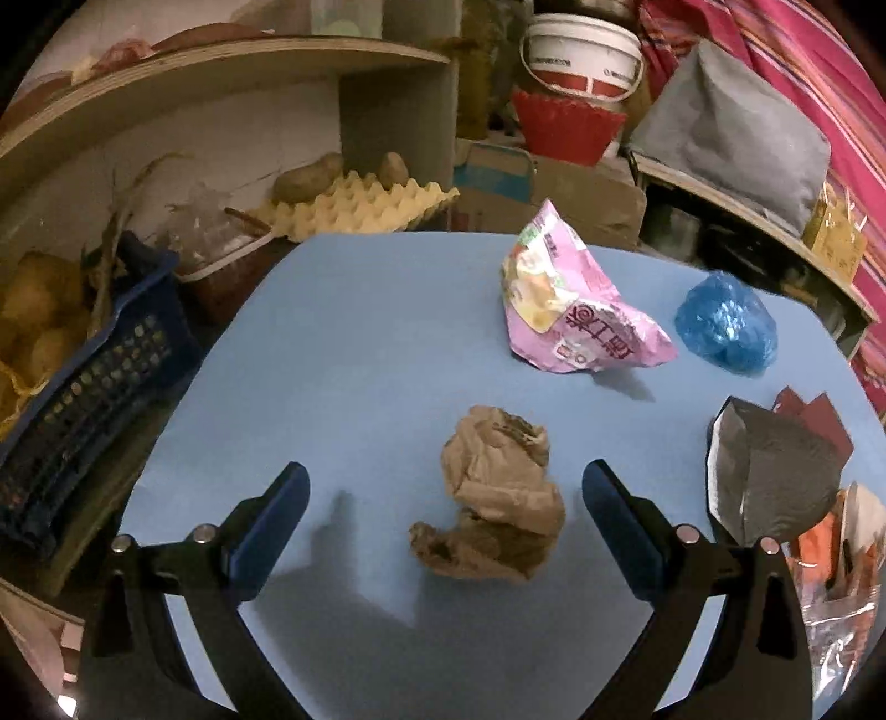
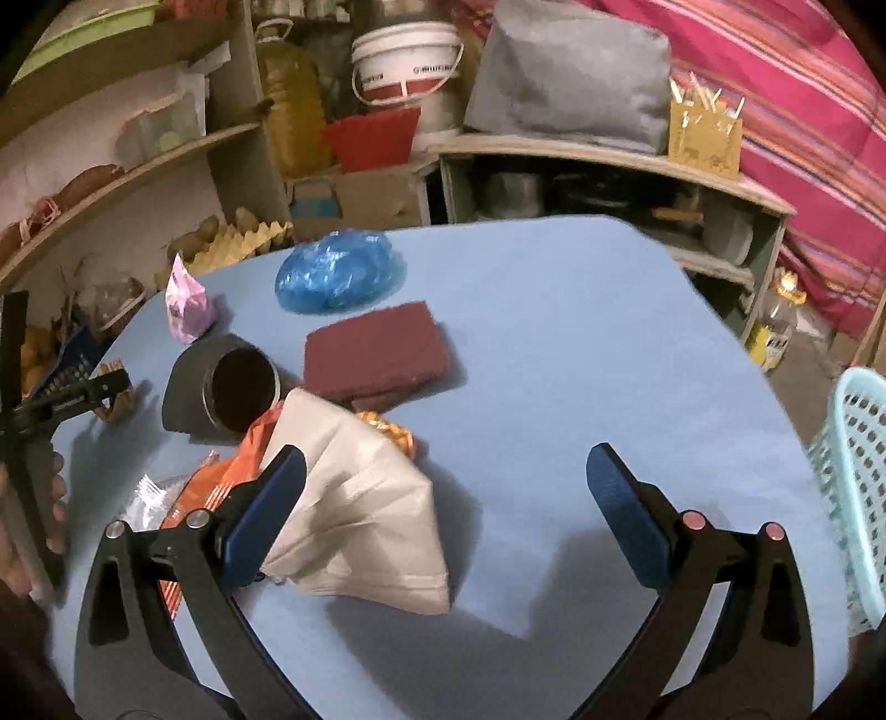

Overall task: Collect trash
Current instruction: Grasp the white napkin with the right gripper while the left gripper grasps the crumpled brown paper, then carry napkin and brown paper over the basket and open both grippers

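A crumpled brown paper wad (image 1: 493,504) lies on the blue table (image 1: 354,343) between the open fingers of my left gripper (image 1: 446,498), untouched. Beyond it lie a pink snack wrapper (image 1: 576,310), a blue plastic ball (image 1: 725,324) and a silver-lined dark pouch (image 1: 775,487). My right gripper (image 2: 443,482) is open and empty above a white paper bag (image 2: 365,509), its left finger (image 2: 271,509) against the bag. Around it lie an orange wrapper (image 2: 232,482), the dark pouch (image 2: 227,387), a maroon box (image 2: 376,354), the blue plastic ball (image 2: 332,271) and the pink wrapper (image 2: 188,304).
A light turquoise basket (image 2: 858,487) stands at the table's right edge. A dark blue crate (image 1: 83,399) sits left of the table. Shelves with an egg tray (image 1: 354,205), potatoes, a white bucket (image 1: 581,50) and a grey bag (image 2: 570,77) stand behind.
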The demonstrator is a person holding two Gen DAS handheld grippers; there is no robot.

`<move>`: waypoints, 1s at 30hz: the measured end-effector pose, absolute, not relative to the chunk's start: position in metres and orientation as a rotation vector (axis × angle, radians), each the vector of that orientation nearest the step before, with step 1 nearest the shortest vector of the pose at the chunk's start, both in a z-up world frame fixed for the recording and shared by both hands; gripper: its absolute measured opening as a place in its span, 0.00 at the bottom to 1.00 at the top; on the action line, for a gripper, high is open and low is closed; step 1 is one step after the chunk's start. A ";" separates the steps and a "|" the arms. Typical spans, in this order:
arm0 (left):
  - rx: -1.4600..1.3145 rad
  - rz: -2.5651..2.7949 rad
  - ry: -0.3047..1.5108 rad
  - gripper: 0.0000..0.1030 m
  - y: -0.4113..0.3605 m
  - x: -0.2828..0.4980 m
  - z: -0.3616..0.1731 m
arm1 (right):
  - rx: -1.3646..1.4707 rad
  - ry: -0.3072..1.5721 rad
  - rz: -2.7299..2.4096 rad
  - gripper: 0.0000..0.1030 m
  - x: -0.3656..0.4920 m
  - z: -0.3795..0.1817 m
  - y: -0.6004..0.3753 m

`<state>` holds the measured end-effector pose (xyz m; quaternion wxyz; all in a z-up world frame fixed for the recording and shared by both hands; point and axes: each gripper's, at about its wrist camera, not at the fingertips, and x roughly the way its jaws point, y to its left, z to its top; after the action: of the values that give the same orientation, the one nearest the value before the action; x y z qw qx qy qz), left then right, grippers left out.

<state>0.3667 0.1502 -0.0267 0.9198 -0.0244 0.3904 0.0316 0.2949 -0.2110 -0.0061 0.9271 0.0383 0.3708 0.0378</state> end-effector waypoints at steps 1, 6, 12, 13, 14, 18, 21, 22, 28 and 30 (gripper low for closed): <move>-0.037 0.063 0.807 0.94 0.148 0.369 -0.027 | 0.078 0.765 0.081 0.96 0.295 -0.007 -0.210; 0.023 0.056 0.817 0.93 0.137 0.372 -0.030 | -0.019 0.791 0.076 0.89 0.294 -0.015 -0.196; -0.001 -0.007 0.849 0.54 0.137 0.375 -0.036 | -0.035 0.833 0.135 0.51 0.297 -0.021 -0.188; -0.011 -0.022 0.864 0.50 0.137 0.376 -0.038 | -0.026 0.845 0.153 0.46 0.298 -0.023 -0.187; -0.025 -0.032 0.872 0.51 0.139 0.376 -0.040 | -0.014 0.852 0.165 0.45 0.298 -0.023 -0.186; -0.046 -0.022 0.835 0.49 0.141 0.369 -0.034 | 0.018 0.853 0.195 0.26 0.295 -0.021 -0.191; -0.022 0.002 0.826 0.49 0.141 0.362 -0.030 | -0.005 0.815 0.178 0.20 0.287 -0.013 -0.198; -0.022 0.006 0.821 0.48 0.141 0.358 -0.027 | -0.012 0.797 0.168 0.19 0.284 -0.009 -0.202; -0.009 -0.022 0.757 0.48 0.131 0.326 -0.003 | 0.014 0.698 0.134 0.19 0.265 0.025 -0.236; -0.011 -0.041 0.741 0.49 0.122 0.314 0.004 | 0.017 0.687 0.123 0.19 0.261 0.031 -0.246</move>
<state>0.3143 0.1221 0.0042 0.9320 -0.0054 0.3619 -0.0199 0.2608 -0.2457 0.0310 0.9397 0.0085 0.3366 0.0603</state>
